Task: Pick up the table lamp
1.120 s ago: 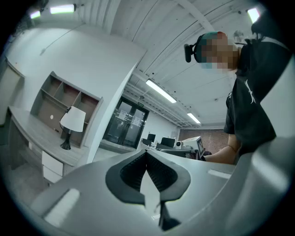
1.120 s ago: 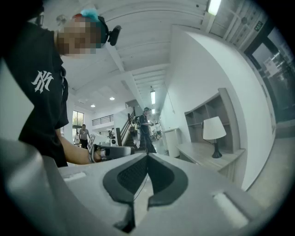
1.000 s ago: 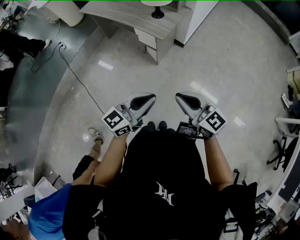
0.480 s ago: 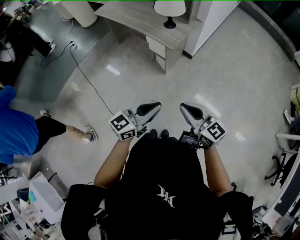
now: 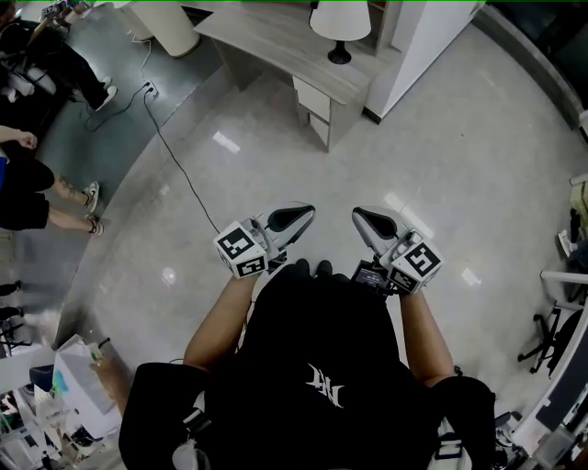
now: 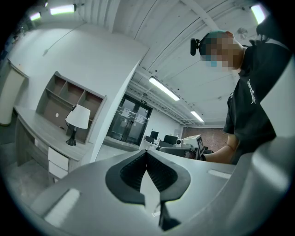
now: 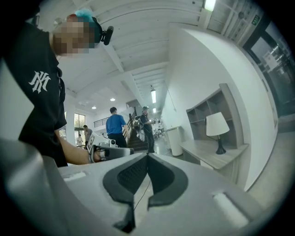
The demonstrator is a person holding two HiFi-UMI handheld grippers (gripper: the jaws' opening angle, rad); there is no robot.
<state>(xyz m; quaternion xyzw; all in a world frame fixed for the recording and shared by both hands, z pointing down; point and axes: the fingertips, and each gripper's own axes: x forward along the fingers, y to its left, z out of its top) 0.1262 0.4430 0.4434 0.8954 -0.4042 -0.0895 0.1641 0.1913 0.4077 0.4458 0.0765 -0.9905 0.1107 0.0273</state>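
One table lamp (image 5: 340, 20), one table (image 5: 266, 41). Two grippers held: left hand-held gripper (image 5: 308, 213), right hand-held gripper (image 5: 358, 216). One floor cable (image 5: 175, 165), one white bin (image 5: 165, 26), one office chair (image 5: 549, 317). Two bystanders (image 5: 46, 197) at head view's left edge. Two drawers (image 5: 310, 92) in table front.

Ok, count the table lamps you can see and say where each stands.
1. The table lamp stands on the grey desk, near its right end beside the white wall, at the top of the head view. Others may be hidden beyond the frames.
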